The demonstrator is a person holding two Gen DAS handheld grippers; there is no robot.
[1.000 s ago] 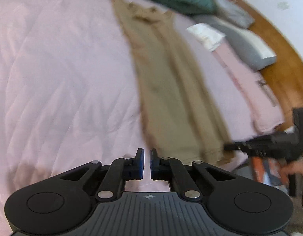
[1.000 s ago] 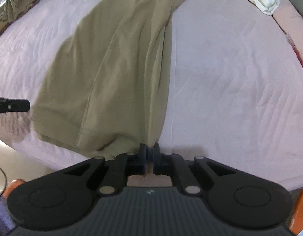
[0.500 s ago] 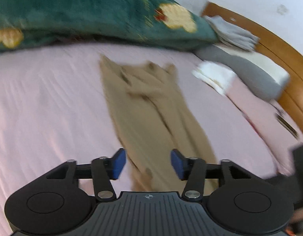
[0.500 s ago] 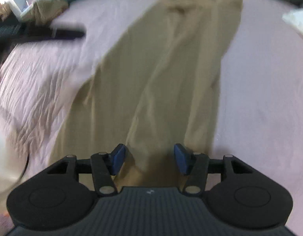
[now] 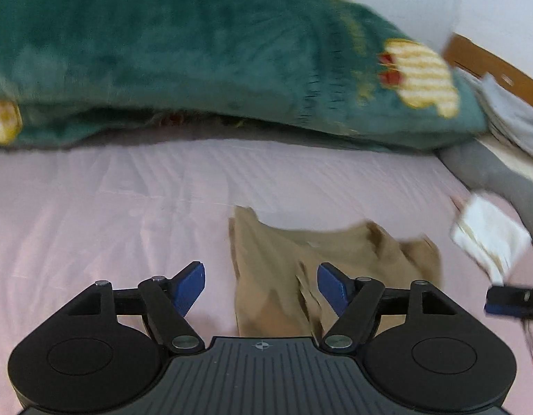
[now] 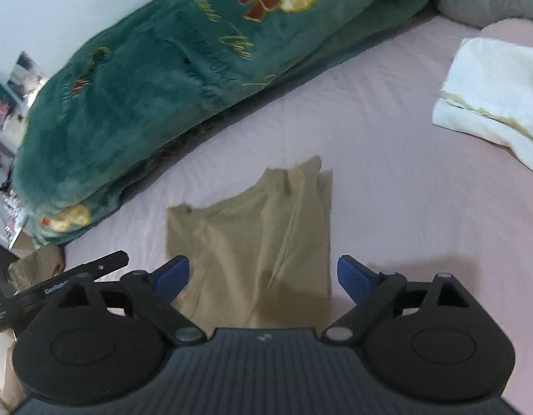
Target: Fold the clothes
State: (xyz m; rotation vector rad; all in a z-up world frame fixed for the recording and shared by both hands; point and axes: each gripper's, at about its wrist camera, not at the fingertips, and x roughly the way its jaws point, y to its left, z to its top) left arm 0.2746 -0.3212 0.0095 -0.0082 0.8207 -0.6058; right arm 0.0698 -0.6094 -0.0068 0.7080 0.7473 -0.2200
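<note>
Khaki trousers lie lengthwise on the pink bed sheet, and only their far end shows. My left gripper hovers over that end's left part, jaws opening, pads touching nothing. In the right wrist view the same trousers run under my right gripper, whose jaws are opening wide and straddle the cloth without pressing it. One of the left gripper's fingers pokes in from the left there. The trousers' near end is hidden under both grippers.
A thick green blanket is piled along the bed's far side, close behind the trousers. A folded white cloth and a grey pillow lie to the right. A wooden headboard runs behind them. Crumpled khaki cloth sits at the bed's left edge.
Both grippers were shut at the trousers' near hem. They have since opened and swept forward along the garment to its far end by the green blanket.
</note>
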